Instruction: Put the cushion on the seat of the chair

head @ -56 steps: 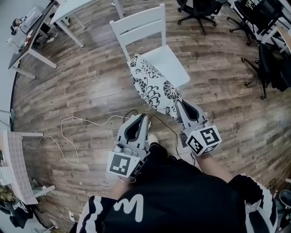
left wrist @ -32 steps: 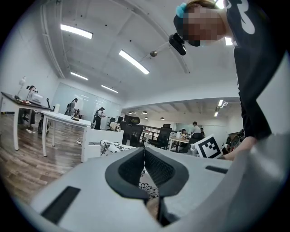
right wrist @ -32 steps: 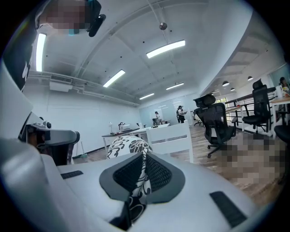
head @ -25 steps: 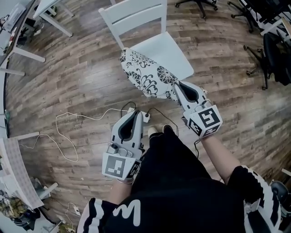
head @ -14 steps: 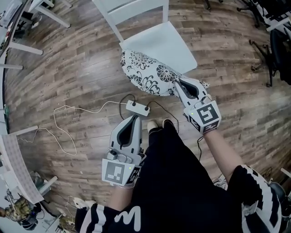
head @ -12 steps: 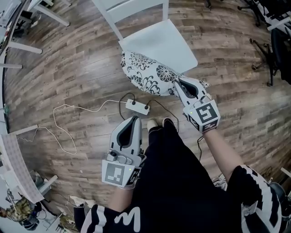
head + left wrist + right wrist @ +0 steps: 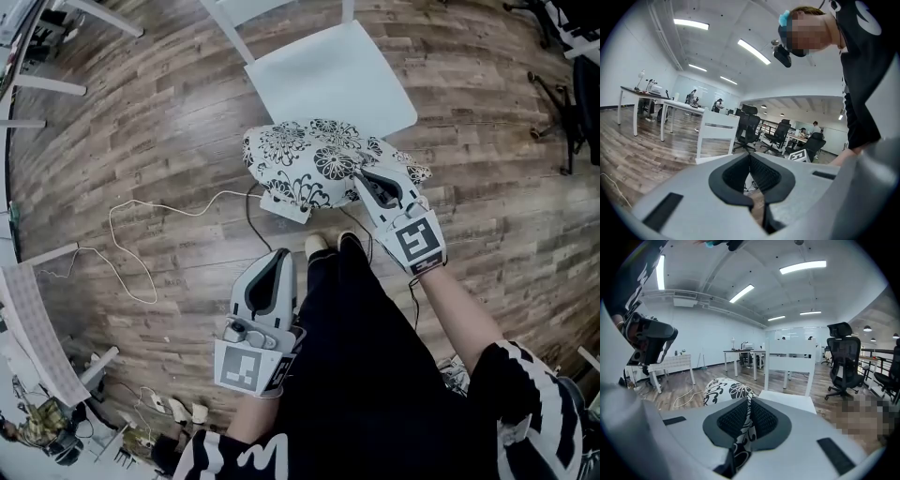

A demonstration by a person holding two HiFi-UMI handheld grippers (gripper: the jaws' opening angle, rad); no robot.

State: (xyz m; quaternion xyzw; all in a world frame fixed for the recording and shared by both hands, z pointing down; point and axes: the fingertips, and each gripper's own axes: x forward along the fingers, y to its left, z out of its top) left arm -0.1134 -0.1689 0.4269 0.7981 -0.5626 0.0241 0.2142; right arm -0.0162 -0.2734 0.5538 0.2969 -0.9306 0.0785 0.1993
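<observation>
Cushion [image 7: 309,167], plump floral fabric, near flat white chair seat [image 7: 328,75]

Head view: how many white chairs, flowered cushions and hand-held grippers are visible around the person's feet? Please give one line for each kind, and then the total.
white wooden chair: 1
black-and-white flowered cushion: 1
grey two-jaw grippers, the left gripper and the right gripper: 2
Total: 4
</observation>
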